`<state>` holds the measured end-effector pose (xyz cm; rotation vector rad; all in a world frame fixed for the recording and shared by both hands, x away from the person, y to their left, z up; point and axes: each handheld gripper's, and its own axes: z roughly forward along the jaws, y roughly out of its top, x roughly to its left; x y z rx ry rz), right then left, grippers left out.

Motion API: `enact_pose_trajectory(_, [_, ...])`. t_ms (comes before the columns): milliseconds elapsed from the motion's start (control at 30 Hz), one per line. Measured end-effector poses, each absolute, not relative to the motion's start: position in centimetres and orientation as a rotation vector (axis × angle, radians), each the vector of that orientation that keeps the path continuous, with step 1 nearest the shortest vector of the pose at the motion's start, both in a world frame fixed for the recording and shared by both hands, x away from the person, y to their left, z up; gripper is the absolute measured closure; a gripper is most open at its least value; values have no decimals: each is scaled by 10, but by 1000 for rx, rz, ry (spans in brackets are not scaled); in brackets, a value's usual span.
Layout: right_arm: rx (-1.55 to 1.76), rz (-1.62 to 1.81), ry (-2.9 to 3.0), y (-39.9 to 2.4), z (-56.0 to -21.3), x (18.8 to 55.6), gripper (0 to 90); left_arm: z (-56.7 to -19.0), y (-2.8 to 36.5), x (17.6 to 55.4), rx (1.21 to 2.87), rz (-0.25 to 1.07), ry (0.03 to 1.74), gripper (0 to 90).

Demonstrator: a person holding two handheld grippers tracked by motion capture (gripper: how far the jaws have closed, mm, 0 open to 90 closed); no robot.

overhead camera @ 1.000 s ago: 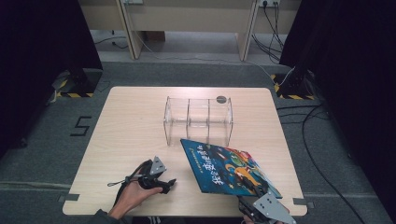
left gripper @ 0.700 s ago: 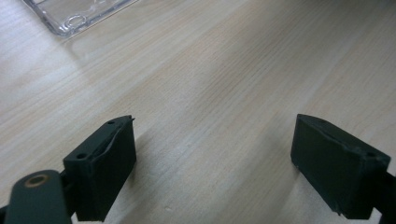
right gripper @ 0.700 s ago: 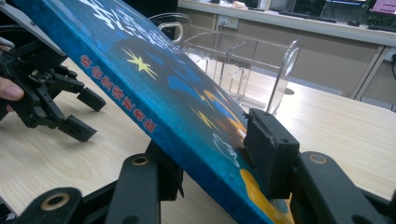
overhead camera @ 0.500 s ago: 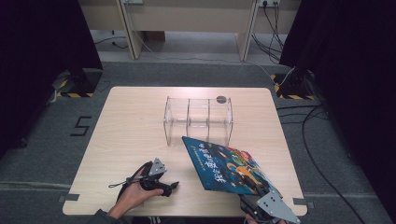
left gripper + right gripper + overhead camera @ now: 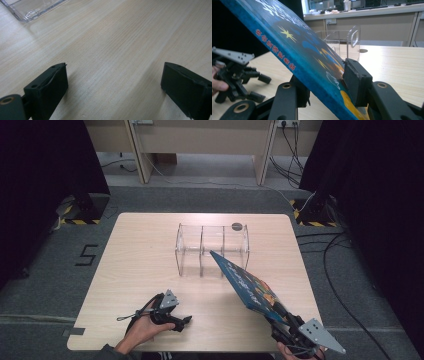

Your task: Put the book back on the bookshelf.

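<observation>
A blue picture book (image 5: 248, 285) hangs tilted on edge over the table's right front, with my right gripper (image 5: 282, 319) shut on its near lower corner. In the right gripper view the pads clamp the book (image 5: 299, 47) on both covers, right gripper (image 5: 328, 86). The book's far corner reaches up in front of a clear acrylic rack (image 5: 212, 247) with three compartments. My left gripper (image 5: 184, 322) lies low at the front left, held by a hand. Its jaws have just been opening and stand wide over bare wood, left gripper (image 5: 113, 85), with nothing between them.
The light wooden table (image 5: 140, 255) has a small dark round spot (image 5: 236, 225) behind the rack. The rack's corner (image 5: 30, 10) lies ahead of the left gripper. Cables (image 5: 340, 245) trail on the grey floor at the right.
The book has swung from lying nearly flat to standing steeply on edge, and the right gripper has shifted right with it. The left hand has stayed put.
</observation>
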<state>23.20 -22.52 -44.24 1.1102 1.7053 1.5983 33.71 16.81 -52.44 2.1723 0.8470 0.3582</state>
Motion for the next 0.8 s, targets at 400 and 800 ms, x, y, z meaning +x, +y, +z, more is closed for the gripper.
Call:
enact_pose_trajectory(400, [1197,1697,1632,-240,-444,233,585,-524,168,337,2175,354,845,58])
enact_pose_trajectory(800, [1268,1824,1562,-252,-446,233,586,-525,168,337,2177,350,838,54])
